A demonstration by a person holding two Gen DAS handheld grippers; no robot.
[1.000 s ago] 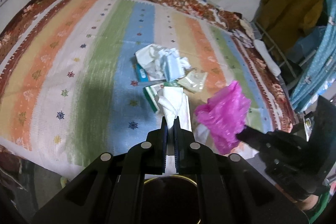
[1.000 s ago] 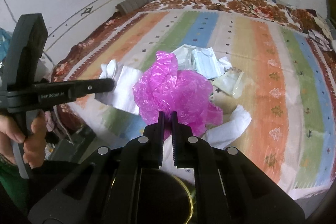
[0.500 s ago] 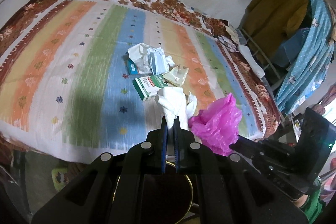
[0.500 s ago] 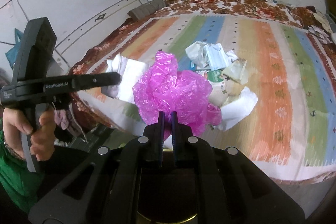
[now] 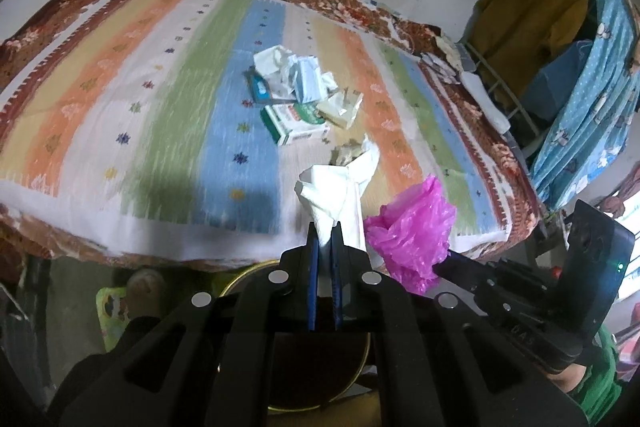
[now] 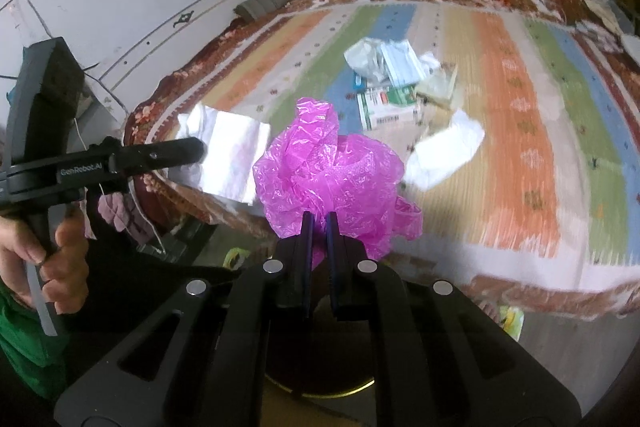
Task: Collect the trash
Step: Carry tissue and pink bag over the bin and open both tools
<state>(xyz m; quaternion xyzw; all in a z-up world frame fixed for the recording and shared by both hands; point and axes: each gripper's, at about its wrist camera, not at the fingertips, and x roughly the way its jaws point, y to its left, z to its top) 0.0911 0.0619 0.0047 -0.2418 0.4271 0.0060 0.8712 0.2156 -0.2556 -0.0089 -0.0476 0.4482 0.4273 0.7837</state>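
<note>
Jaws, left view: my left gripper (image 5: 324, 227) is clamped on a white tissue (image 5: 338, 195), which stands up from the tips, clear of the bed (image 5: 160, 115).
Neighbour, left view: my right gripper (image 5: 440, 263) sits low at the right, with the pink bag (image 5: 412, 227) bunched at its tip, just beside the tissue.
Trash left, left view: a pile (image 5: 300, 95) of wrappers, a box and a mask lies mid-bed; another white scrap (image 5: 360, 155) lies nearer me.
Bin, left view: a round gold rim (image 5: 236, 277) shows under my jaws; I judge it the bin, though mostly hidden.
Jaws, right view: my right gripper (image 6: 318, 217) is pinched on the pink bag (image 6: 328, 171), which balloons above the tips.
Left tool, right view: a hand (image 6: 44, 259) holds it, the tissue (image 6: 228, 151) at its tip, off the bed edge.
Bin, right view: the gold rim (image 6: 320, 389) lies below my jaws.
Doing it well: I should keep both grips tight until each piece hangs squarely over the rim, then let go low so the light bag does not drift out.
</note>
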